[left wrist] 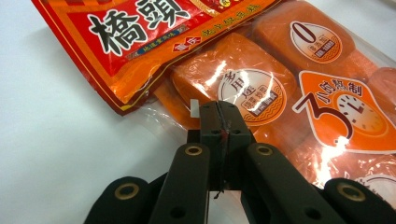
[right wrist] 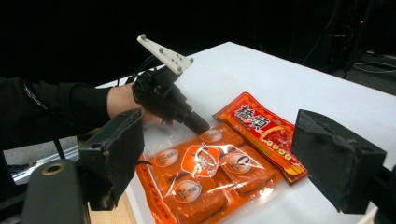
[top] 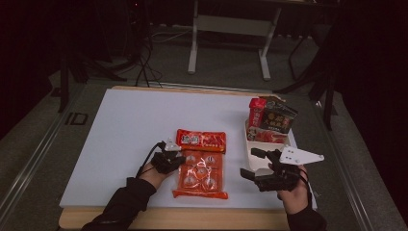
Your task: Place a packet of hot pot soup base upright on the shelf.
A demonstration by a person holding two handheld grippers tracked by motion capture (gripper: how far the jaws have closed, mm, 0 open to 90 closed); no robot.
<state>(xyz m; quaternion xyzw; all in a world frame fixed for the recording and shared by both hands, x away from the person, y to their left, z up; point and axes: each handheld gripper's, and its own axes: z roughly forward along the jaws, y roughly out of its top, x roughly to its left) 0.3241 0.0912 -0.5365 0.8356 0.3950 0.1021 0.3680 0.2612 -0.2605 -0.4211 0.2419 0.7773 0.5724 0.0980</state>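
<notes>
An orange packet [top: 202, 174] of sauce blocks with a red printed header lies flat in the middle of the white board [top: 130, 125]. My left gripper [top: 182, 159] is shut, its tips against the packet's left edge. In the left gripper view the closed jaws [left wrist: 219, 111] rest over the packet's [left wrist: 280, 74] clear plastic rim; whether they pinch the film I cannot tell. My right gripper [top: 251, 163] stands open to the right of the packet, with nothing between its jaws. Its own view looks across the packet [right wrist: 210, 177] to the left gripper [right wrist: 198, 125] and the hand that holds it.
A white tray [top: 248, 139] at the right holds a red packet [top: 256, 110], a dark packet [top: 280, 118] and another red one lying flat. The board's wooden front edge [top: 168, 217] is close to both forearms. A table frame stands on the floor beyond.
</notes>
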